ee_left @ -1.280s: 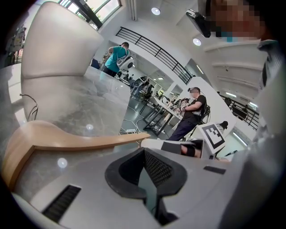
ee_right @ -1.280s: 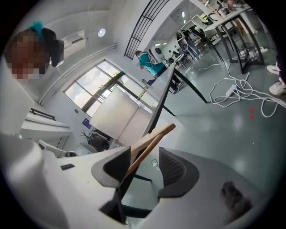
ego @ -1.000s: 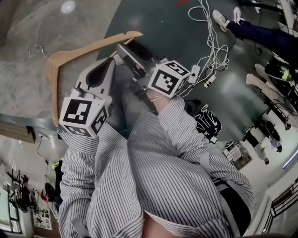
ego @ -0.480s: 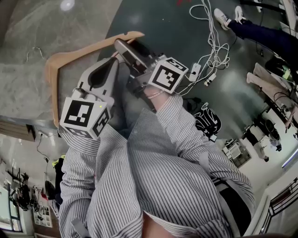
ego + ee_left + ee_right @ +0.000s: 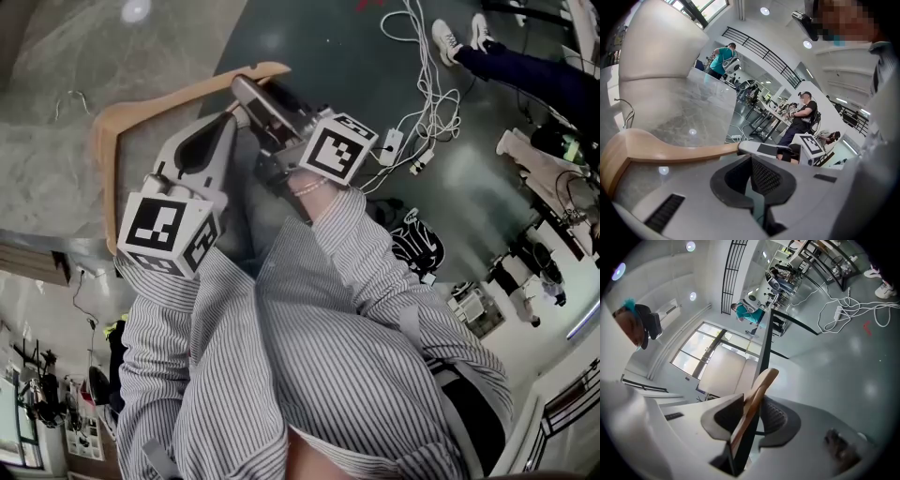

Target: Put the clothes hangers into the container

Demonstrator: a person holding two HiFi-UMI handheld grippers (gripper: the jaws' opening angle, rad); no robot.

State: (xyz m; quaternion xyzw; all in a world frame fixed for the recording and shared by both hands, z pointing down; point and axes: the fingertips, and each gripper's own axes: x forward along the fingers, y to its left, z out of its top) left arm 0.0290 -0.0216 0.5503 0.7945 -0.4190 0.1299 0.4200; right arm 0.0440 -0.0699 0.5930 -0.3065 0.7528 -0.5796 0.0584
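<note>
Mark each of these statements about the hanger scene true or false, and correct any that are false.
1. The hanger is wooden. True.
2. One end of the hanger stands between the jaws of the right gripper. True; the jaws are closing around it.
3. The person's sleeves are plain black. False: they are striped grey and white.
4. The cables on the floor are black. False: they are white.
</note>
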